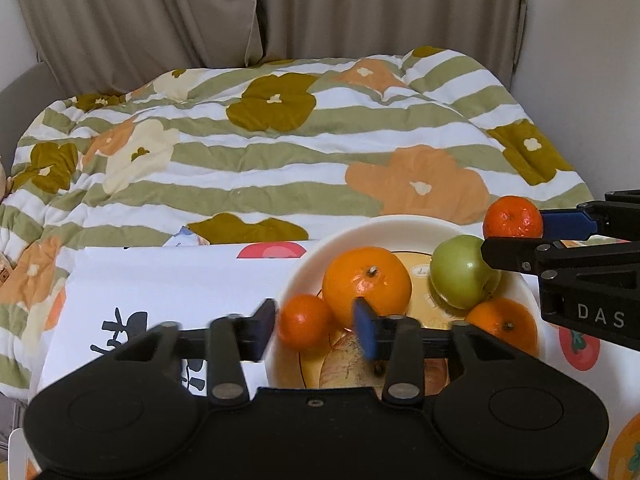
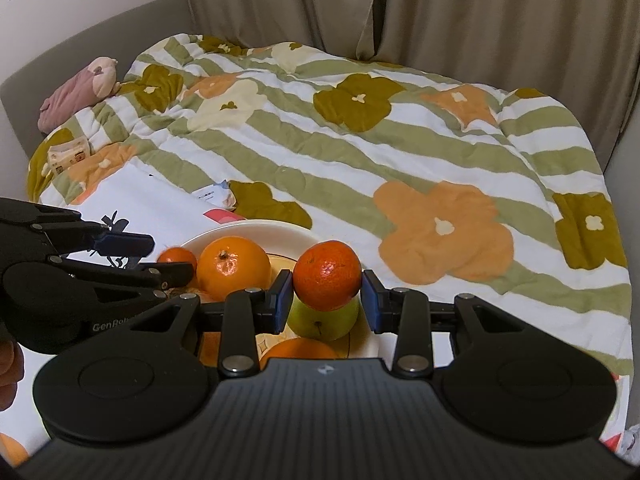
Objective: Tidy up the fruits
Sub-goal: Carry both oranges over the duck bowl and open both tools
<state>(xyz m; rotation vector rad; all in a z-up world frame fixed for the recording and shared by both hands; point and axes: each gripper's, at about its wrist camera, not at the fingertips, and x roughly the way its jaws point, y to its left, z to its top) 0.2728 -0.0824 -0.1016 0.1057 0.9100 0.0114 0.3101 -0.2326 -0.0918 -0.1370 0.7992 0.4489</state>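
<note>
A cream plate [image 1: 320,252] [image 2: 240,229] holds a large orange [image 1: 366,284] [image 2: 233,266], a green apple [image 1: 460,272] [image 2: 324,320], a small tangerine [image 1: 304,322] [image 2: 177,258] at its left rim, another orange [image 1: 504,322] and a pale apple [image 1: 348,364]. My right gripper [image 2: 327,292] [image 1: 516,236] is shut on a dark tangerine [image 2: 327,275] [image 1: 513,217] and holds it just above the green apple. My left gripper [image 1: 316,330] [image 2: 168,258] is open, its jaws on either side of the small tangerine with gaps showing.
The plate stands on a white printed cloth [image 1: 168,280] in front of a bed with a flowered striped quilt [image 1: 280,148] [image 2: 400,152]. Beige curtains [image 1: 360,8] hang behind. A pink plush toy [image 2: 80,92] lies at the bed's far left.
</note>
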